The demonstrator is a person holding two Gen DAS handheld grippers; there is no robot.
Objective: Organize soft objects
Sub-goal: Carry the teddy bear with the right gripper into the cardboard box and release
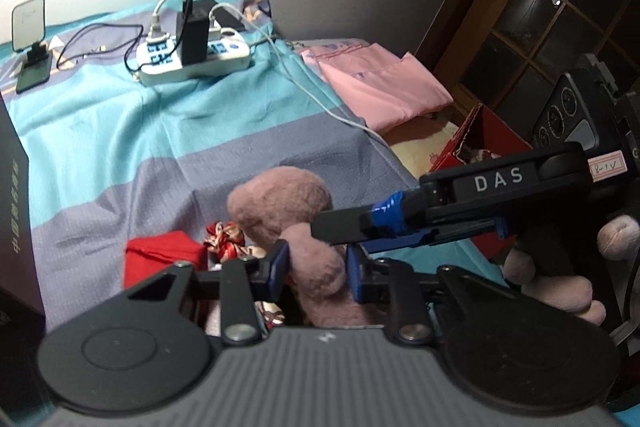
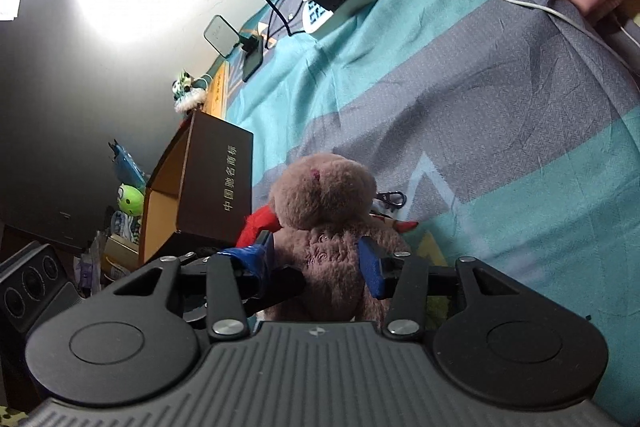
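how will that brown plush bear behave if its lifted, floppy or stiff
The brown plush bear is probably floppy: its fuzzy limb dents between the left gripper pads. It looks light for its size. Its fuzzy pile should resist slipping in the right gripper.

The lower body of the plush bear (image 2: 332, 227) is hidden behind the right gripper (image 2: 320, 263) housing. Left of this claw, the red cloth (image 2: 260, 223) shows only 1 corner. The box (image 1: 12, 227) beside the left gripper (image 1: 316, 267) is cut off.
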